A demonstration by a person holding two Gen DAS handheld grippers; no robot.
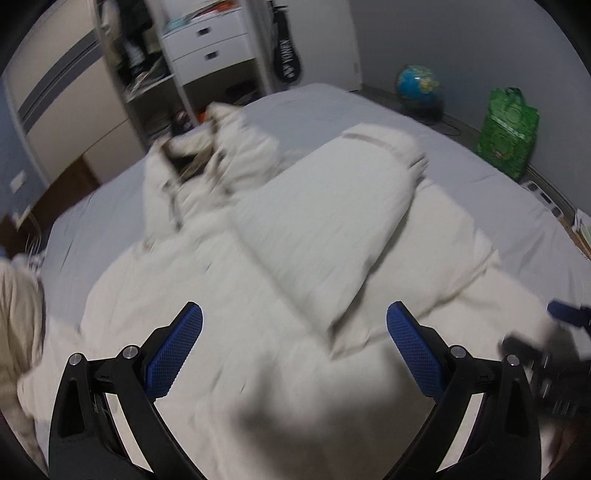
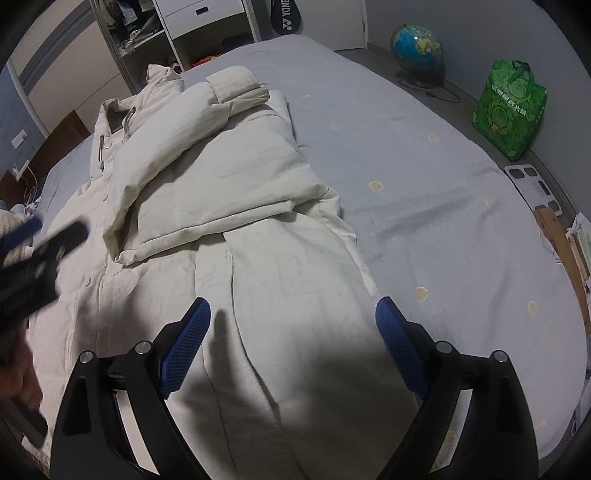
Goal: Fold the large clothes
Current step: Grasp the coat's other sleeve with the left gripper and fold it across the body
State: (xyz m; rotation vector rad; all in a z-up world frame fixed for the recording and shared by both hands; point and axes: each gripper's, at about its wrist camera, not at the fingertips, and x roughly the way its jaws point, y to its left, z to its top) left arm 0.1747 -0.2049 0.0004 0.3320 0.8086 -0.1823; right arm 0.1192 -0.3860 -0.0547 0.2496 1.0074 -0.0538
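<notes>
Coat [image 2: 207, 206], cream and padded, lies spread on the bed [image 2: 424, 192], one sleeve [image 2: 166, 147] folded across its chest; body folds remain. Left hand-held gripper [image 1: 294, 345] and right hand-held gripper [image 2: 293, 341] hover wide, empty.

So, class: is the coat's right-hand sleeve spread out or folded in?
Folded in. The sleeve lies diagonally across the coat front, with its cuff up near the collar, not out on the bed.

"YONEX" on black racket bag [image 2: 286, 14]
</notes>
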